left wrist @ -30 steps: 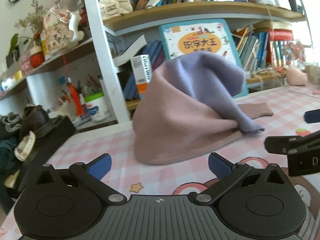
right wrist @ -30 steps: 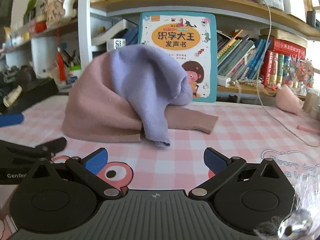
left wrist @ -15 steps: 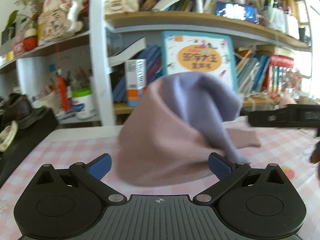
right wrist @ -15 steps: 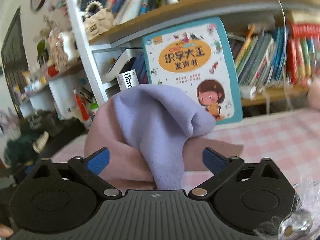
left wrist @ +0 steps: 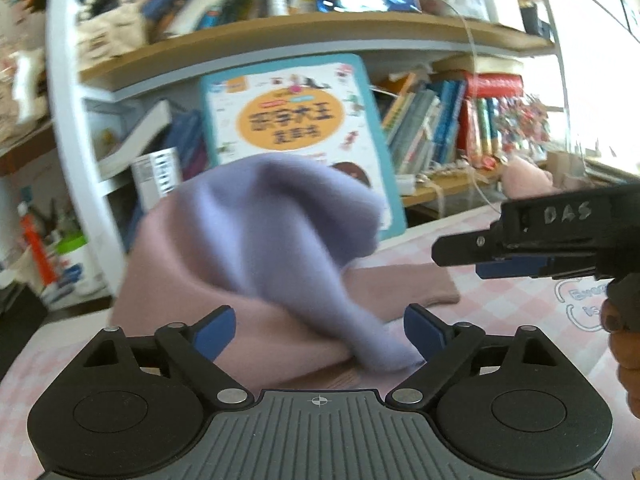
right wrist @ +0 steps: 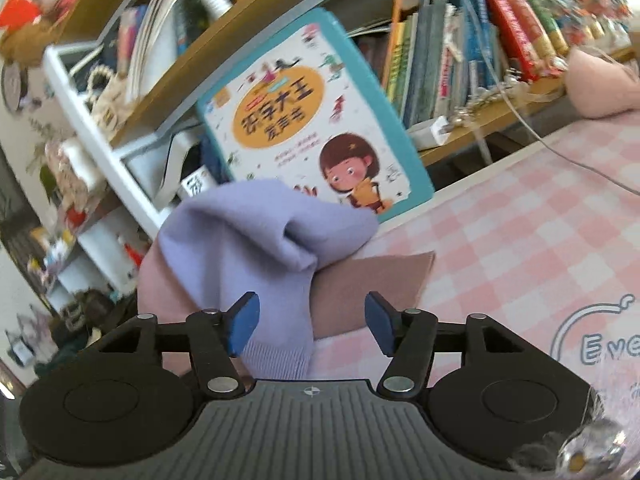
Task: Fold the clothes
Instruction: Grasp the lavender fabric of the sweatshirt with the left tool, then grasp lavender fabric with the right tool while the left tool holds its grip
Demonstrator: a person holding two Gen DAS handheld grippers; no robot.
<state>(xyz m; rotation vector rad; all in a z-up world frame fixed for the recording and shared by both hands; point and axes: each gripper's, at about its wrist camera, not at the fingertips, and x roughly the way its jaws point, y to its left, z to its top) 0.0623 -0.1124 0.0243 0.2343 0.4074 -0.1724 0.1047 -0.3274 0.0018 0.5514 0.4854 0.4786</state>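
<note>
Sweater heaped on the checked cloth, both grippers closing in on its lilac sleeve.

Left wrist view: the left gripper (left wrist: 319,330) fills the bottom of the frame, its jaws wide apart though they have just been closing a little; the cuff of the lilac sleeve (left wrist: 280,236) lies low between the blue pads untouched. The pink-and-lilac sweater (left wrist: 192,280) is piled at frame centre on the pink checked tablecloth (left wrist: 516,304), before a teal picture book (left wrist: 296,128) leaning on the bookshelf (left wrist: 280,40). At right edge the right gripper (left wrist: 460,254) enters sideways, fingers of a hand (left wrist: 624,344) under it.

Right wrist view, tilted: the right gripper (right wrist: 308,320) has jaws about half open and just been closing; the sleeve cuff hangs between them, against the left pad, not pinched.
</note>
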